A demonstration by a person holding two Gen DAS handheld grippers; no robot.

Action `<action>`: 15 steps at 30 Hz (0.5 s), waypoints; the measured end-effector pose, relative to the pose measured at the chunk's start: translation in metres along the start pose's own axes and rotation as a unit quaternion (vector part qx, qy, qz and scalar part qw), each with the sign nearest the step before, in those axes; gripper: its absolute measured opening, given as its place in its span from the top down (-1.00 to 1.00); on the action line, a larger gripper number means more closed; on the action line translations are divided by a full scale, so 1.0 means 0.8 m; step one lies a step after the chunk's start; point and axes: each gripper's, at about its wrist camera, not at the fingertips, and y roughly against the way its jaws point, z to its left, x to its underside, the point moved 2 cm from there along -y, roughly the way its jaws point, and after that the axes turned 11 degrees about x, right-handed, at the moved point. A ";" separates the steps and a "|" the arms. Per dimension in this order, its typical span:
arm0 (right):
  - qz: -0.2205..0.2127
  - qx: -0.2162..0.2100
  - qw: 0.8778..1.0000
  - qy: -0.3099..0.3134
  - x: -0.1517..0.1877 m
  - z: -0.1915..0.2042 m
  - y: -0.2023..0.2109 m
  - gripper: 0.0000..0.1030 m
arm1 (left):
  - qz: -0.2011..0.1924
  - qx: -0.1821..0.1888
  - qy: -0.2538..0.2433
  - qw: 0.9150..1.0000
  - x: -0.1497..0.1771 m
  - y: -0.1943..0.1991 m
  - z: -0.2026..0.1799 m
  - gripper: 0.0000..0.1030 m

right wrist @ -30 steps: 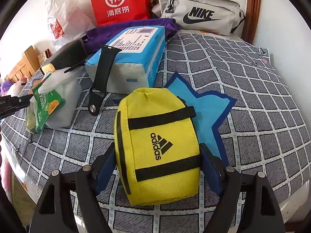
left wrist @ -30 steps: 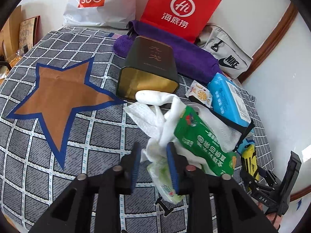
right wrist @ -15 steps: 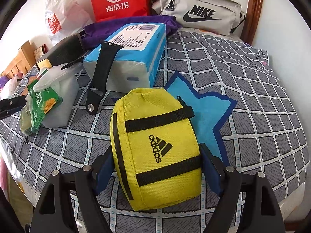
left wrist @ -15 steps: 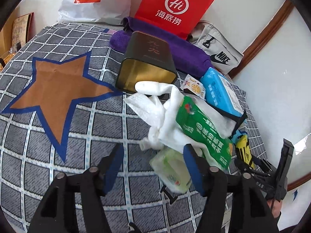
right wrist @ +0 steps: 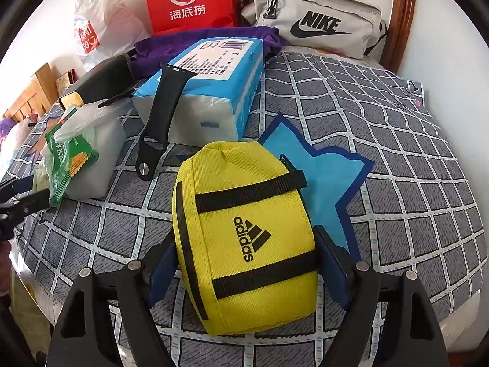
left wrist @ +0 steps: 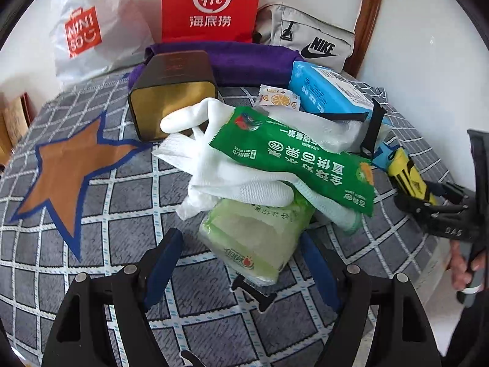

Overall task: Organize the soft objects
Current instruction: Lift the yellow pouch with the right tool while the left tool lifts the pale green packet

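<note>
A yellow Adidas pouch (right wrist: pixel 244 235) with black straps lies flat on the checked cloth. A white glove (left wrist: pixel 226 165) lies under a green wipes packet (left wrist: pixel 293 156), atop a pale-green packet (left wrist: pixel 259 238).

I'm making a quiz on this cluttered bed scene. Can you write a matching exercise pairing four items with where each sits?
Things:
1. yellow Adidas fabric pouch
2. black rubber watch strap
3. green wet-wipe sachet
4. grey Nike waist bag

Places:
A. lying on top of the white gloves
B. at the back by the wall
C. between the right gripper fingers
D. draped over the blue tissue pack

Pairs: 1-C, 2-D, 3-A, 4-B
</note>
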 end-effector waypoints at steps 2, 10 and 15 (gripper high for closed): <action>-0.001 -0.001 1.000 -0.001 0.001 0.001 0.001 -0.58 | -0.002 -0.001 -0.005 1.000 0.003 0.001 0.001 -0.51; -0.006 -0.001 1.000 -0.003 0.003 0.002 0.002 -0.59 | -0.001 -0.006 -0.013 1.000 0.003 0.001 -0.007 -0.51; -0.007 -0.001 1.000 -0.004 0.004 0.002 0.004 -0.59 | -0.024 -0.016 -0.029 0.999 -0.004 0.004 -0.018 -0.21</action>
